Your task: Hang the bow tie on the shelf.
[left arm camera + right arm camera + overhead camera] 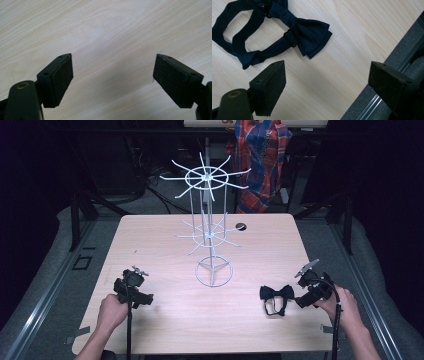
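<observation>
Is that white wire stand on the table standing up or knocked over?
Upright. The white wire stand rests on its ring base on the table, its pole rising straight, both tiers of hooks level and bare.

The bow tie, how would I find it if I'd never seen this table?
Start at the white wire rack standing mid-table. Look toward the near right corner, just beside the right gripper. The bow tie lies flat there: dark, soft cloth with a looped strap, unlike the rack's thin wire.
</observation>
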{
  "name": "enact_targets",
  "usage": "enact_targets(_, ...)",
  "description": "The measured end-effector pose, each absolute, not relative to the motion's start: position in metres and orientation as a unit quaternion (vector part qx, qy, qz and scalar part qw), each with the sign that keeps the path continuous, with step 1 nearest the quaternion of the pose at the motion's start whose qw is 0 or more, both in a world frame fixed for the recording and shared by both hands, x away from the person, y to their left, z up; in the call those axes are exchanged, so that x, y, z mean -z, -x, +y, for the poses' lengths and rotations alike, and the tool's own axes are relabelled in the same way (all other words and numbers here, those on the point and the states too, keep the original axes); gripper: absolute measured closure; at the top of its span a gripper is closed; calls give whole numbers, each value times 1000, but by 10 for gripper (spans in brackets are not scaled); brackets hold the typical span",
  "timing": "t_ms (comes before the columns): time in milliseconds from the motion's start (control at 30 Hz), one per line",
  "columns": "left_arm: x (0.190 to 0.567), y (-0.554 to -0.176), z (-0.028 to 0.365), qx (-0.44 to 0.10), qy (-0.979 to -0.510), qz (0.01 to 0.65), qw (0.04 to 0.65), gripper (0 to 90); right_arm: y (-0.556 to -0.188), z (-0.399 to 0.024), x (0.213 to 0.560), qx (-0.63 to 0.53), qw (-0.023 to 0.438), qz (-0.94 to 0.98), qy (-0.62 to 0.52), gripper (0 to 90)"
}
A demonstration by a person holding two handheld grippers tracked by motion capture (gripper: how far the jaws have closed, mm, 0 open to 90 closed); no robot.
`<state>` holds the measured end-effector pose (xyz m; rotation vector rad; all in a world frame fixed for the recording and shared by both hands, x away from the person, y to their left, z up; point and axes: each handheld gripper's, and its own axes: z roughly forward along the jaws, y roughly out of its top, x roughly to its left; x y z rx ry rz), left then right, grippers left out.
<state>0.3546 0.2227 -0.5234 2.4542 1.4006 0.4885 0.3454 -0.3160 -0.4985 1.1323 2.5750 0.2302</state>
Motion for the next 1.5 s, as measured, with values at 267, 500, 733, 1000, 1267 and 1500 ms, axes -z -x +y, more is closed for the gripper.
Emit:
enact_targets(267, 525, -355, 221, -170, -848, 484, 134, 168, -347, -309, 499, -84, 162, 909, -375, 135)
enact_targets(500, 525, -353, 224, -166, -848, 486, 132, 168, -350, -305, 499, -90, 155, 911, -370, 131)
enact_targets(733, 526, -349, 232, -166, -844, 494, 129, 168, -356, -297, 503, -93, 152, 915, -363, 130)
enact_targets(1000, 525, -343, 239, -169, -838, 504, 127, 168, -363, -288, 507, -82, 145, 924, -344, 131)
enact_targets(1267, 525, -338, 246, -171, -832, 512, 126, 168, -367, -280, 512, -74, 143, 930, -332, 156)
enact_targets(1500, 525, -330, 256, -173, -825, 524, 123, 168, -374, -268, 520, -59, 140, 939, -309, 231)
